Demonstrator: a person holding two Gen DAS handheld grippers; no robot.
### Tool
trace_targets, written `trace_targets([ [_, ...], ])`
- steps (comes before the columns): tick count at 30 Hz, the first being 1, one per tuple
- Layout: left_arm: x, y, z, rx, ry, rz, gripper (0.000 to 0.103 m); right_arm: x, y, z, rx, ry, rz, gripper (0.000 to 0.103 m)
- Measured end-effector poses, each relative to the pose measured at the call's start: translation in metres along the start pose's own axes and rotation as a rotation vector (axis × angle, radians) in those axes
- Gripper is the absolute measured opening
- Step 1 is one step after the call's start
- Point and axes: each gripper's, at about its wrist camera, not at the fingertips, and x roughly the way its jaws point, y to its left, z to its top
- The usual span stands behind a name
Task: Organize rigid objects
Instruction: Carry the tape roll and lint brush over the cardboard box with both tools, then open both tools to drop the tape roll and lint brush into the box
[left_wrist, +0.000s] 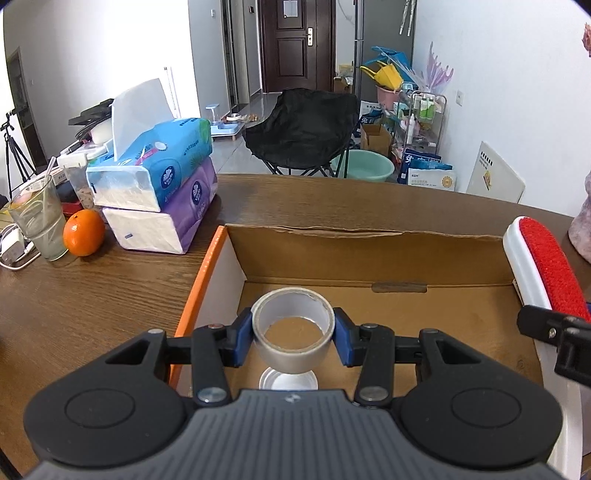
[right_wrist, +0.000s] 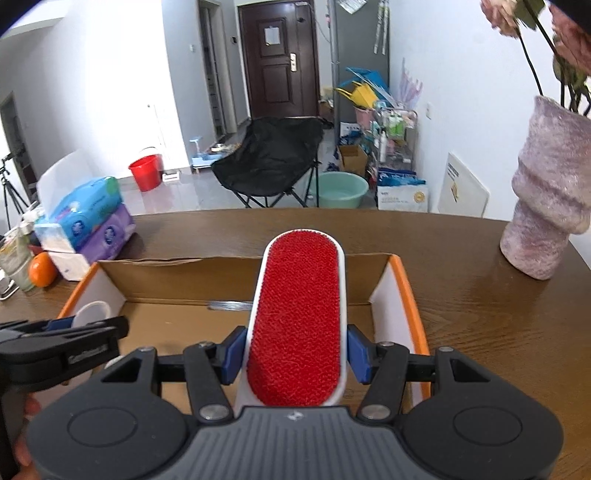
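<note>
Over the cardboard box (left_wrist: 388, 258), the left gripper (left_wrist: 293, 338) pinches a silver tape roll (left_wrist: 293, 328) between its blue pads, held above a white lid (left_wrist: 289, 380) on the box floor. At three o'clock, the right gripper (right_wrist: 295, 354) clamps a red lint brush (right_wrist: 297, 317). Farther off at ten o'clock sit an orange (left_wrist: 84, 232) and stacked tissue packs (left_wrist: 155, 192); a vase (right_wrist: 550, 199) stands at two o'clock.

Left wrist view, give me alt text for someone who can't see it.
The left gripper holds a roll of silver tape between its blue pads, above the floor of an open cardboard box on a wooden table. At the right edge, a red lint brush is over the box's wall. Stacked tissue packs, an orange and a glass are at left.
</note>
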Motion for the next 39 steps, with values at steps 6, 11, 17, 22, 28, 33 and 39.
trace_targets([
  [6,-0.005,0.0,-0.002,0.002,-0.018,0.001,0.07,0.008,-0.006,-0.002,0.013,0.028,-0.017,0.057],
  [11,-0.019,0.004,-0.001,0.006,-0.072,0.015,0.101,-0.001,-0.008,-0.003,0.018,-0.013,-0.022,0.089],
  [17,-0.029,0.015,-0.001,-0.019,-0.078,0.007,0.103,-0.016,-0.012,-0.007,0.024,-0.036,-0.017,0.099],
  [22,-0.04,0.022,-0.003,-0.036,-0.075,0.006,0.103,-0.028,-0.01,-0.011,0.023,-0.042,-0.011,0.101],
  [28,-0.058,0.029,-0.008,-0.042,-0.085,0.003,0.103,-0.05,-0.006,-0.017,0.019,-0.059,-0.01,0.103],
  [33,-0.077,0.031,-0.016,-0.046,-0.087,-0.006,0.103,-0.069,-0.001,-0.024,0.007,-0.069,-0.012,0.103],
  [39,-0.098,0.03,-0.03,-0.038,-0.086,-0.013,0.103,-0.094,0.002,-0.036,0.002,-0.089,-0.003,0.103],
])
